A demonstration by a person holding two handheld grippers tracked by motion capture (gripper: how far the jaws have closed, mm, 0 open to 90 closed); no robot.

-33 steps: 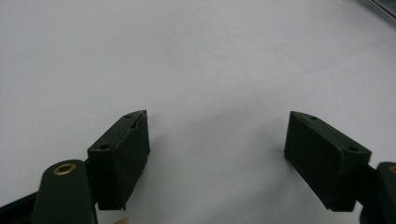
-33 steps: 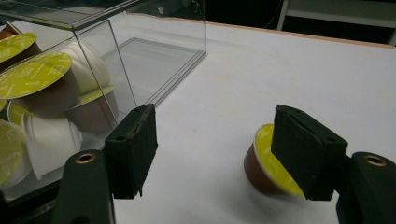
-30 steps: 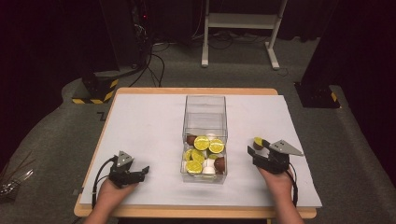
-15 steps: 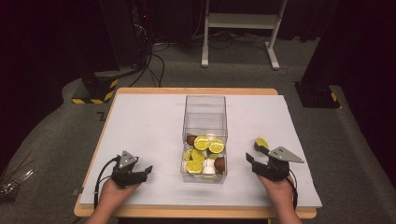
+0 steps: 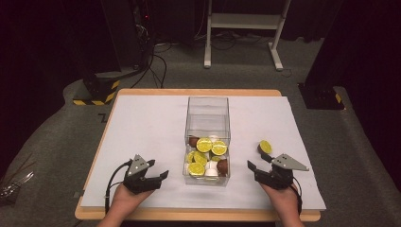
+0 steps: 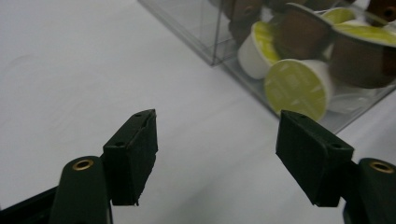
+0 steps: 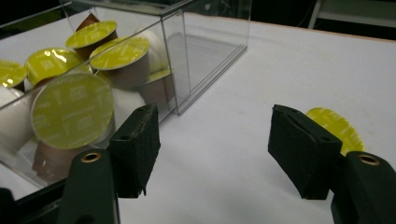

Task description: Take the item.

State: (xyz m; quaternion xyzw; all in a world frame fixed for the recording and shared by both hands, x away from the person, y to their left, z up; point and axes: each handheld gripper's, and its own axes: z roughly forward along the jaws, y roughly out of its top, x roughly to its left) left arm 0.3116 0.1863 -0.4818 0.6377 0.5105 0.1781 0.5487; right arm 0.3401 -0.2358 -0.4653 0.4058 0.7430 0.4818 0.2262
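A clear plastic box (image 5: 208, 120) stands mid-table, its near half holding several coffee capsules (image 5: 204, 144) with lime-green lids, brown and white bodies. One more green-lidded capsule (image 5: 265, 147) lies alone on the white sheet, right of the box. My right gripper (image 5: 257, 161) is open just on the near side of that capsule, with nothing between its jaws. In the right gripper view (image 7: 215, 149) the lone capsule (image 7: 334, 122) peeks out beyond the right jaw. My left gripper (image 5: 158, 169) is open and empty left of the box; its jaws have just been closing a little. In the left gripper view (image 6: 217, 154) the box's capsules (image 6: 296, 86) lie ahead to the right.
The white sheet (image 5: 142, 123) covers a wooden table whose near edge (image 5: 198, 215) runs just under both hands. Beyond the table are dark carpet, cables and a white stand's legs (image 5: 241, 52).
My right gripper has drawn back toward the near edge, away from the lone capsule. My left gripper has shifted right toward the box and lifted a little.
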